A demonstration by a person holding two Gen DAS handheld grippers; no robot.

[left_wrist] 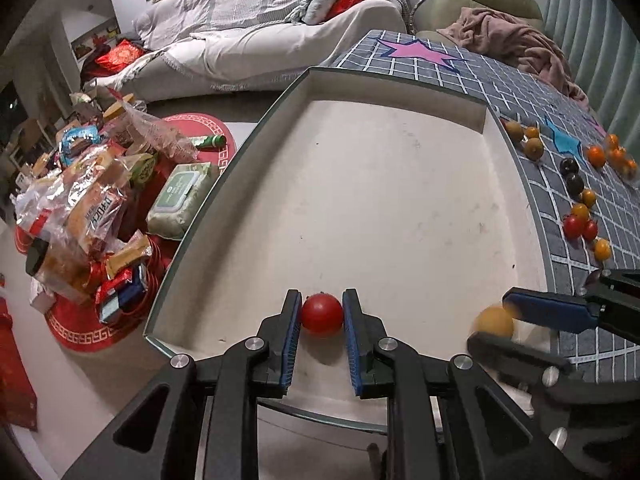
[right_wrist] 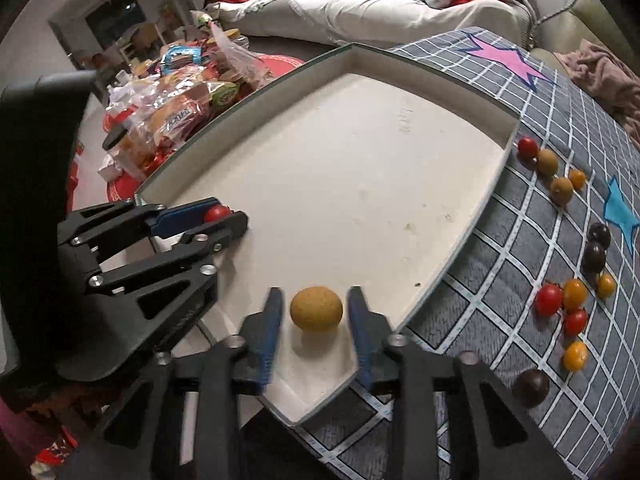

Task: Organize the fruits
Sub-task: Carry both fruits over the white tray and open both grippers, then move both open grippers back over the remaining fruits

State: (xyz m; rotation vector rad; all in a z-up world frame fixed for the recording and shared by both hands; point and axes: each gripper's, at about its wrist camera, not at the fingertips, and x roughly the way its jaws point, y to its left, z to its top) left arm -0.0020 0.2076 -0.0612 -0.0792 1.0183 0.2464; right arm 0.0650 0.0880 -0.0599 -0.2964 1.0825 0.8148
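Observation:
My left gripper [left_wrist: 322,314] is shut on a red cherry tomato [left_wrist: 322,314] low over the near left corner of a white tray [left_wrist: 392,184]; the tomato also shows in the right wrist view [right_wrist: 217,213]. My right gripper [right_wrist: 316,310] is open around a yellow-brown round fruit [right_wrist: 317,309] that rests on the tray [right_wrist: 360,168] near its front edge, with gaps on both sides. That fruit appears blurred in the left wrist view [left_wrist: 494,322]. Several red, orange, brown and dark fruits [right_wrist: 574,294] lie loose on the grey checked cloth [right_wrist: 520,264] right of the tray.
Snack bags and a wipes pack [left_wrist: 180,196] are piled on the floor left of the tray. A white-covered sofa [left_wrist: 260,28] stands behind, and a pink blanket [left_wrist: 516,44] lies at the cloth's far edge.

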